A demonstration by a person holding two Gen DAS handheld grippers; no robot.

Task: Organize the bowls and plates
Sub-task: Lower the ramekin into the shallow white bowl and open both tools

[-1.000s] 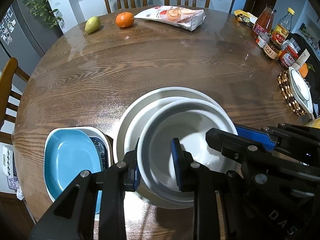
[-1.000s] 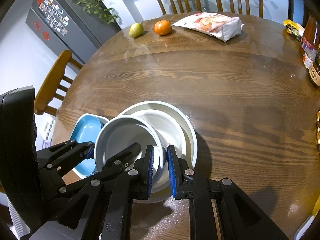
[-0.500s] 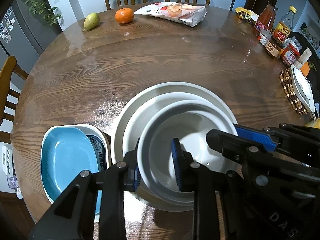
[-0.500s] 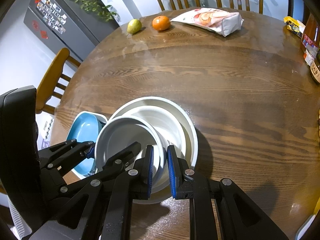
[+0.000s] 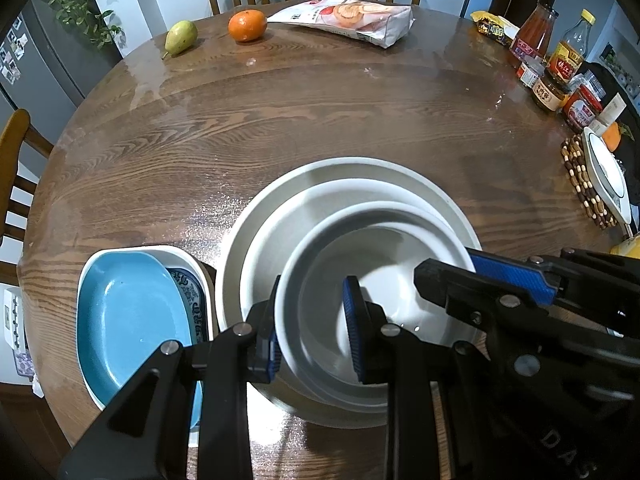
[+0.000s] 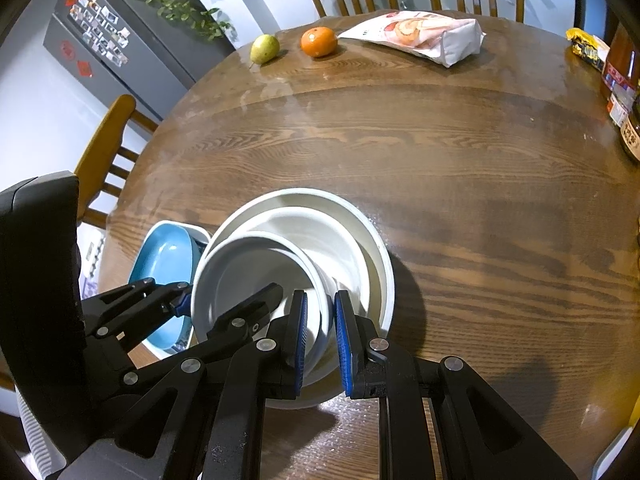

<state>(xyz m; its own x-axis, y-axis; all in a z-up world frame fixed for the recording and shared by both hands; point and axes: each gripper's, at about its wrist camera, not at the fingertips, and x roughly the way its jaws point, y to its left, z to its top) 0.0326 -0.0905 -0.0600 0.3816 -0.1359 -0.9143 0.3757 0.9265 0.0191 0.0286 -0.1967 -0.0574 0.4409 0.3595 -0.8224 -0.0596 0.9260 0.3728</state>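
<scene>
Round wooden worktop [image 5: 320,120], dining chairs behind. Small white bowl [image 5: 384,280] held tilted over larger white bowl [image 5: 248,264] near front edge: left gripper [image 5: 312,320] clamped on its left rim, right gripper [image 6: 320,336] clamped on right rim. Blue dish [image 5: 128,320] seen just left of stack. Pear [image 5: 181,37], orange [image 5: 247,25] at far edge.

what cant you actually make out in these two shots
- Patterned dish: left wrist view, mostly covered by the blue dish.
- Top white bowl: whether its base sits in the stack; fingers hide its near rim.
- Jar labels: too small to read.
</scene>
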